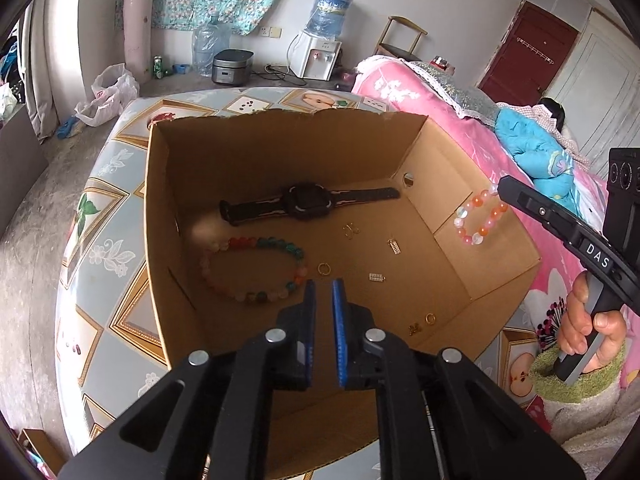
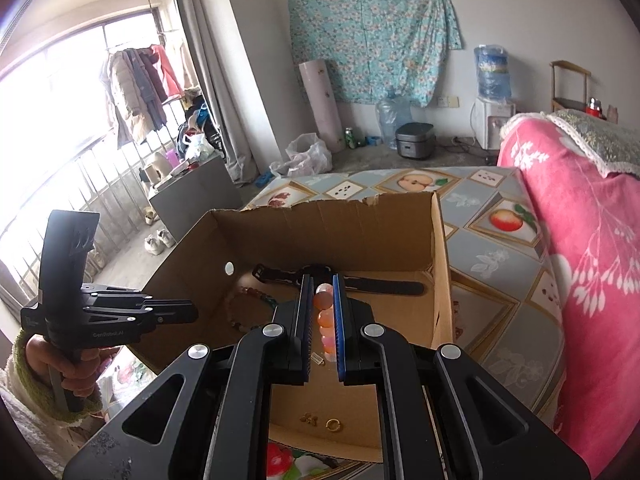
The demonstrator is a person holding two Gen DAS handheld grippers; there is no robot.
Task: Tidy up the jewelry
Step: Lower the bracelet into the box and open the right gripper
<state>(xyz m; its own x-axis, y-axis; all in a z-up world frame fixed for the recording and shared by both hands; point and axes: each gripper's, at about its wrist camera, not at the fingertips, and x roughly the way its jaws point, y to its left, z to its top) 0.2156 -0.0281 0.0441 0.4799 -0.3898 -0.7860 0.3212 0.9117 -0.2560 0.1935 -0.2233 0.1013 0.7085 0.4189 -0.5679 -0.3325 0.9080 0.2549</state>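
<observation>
Left wrist view looks down into an open cardboard box (image 1: 168, 216) standing on a tablecloth (image 1: 108, 208) printed with fruit pictures. On the box floor lie a black watch (image 1: 308, 202) stretched flat near the far wall, a long string of mixed-colour beads (image 1: 256, 268) curled in a loop on the left, and several small gold pieces: a ring (image 1: 323, 268) just ahead of the fingertips, a little hook shape (image 1: 350, 231), two small bar charms (image 1: 394, 247), and another ring (image 1: 429, 318) beside a tiny gold bit near the front right corner. The left gripper (image 1: 323, 286) hangs over the box floor with its jaws nearly together, a thin gap between the blue pads and nothing in it; none of the jewelry touches it. At the right side of the box, the right gripper (image 1: 502, 186) pinches an orange and white bead bracelet (image 1: 478, 218), which dangles in the air above the box's right flap. A hand (image 1: 588, 328) in a green-cuffed sleeve holds that tool's handle.

Right wrist view shows the same bracelet (image 2: 325, 320) clamped between the two pads, its beads stacked in the narrow slot, with the box interior below.
</observation>
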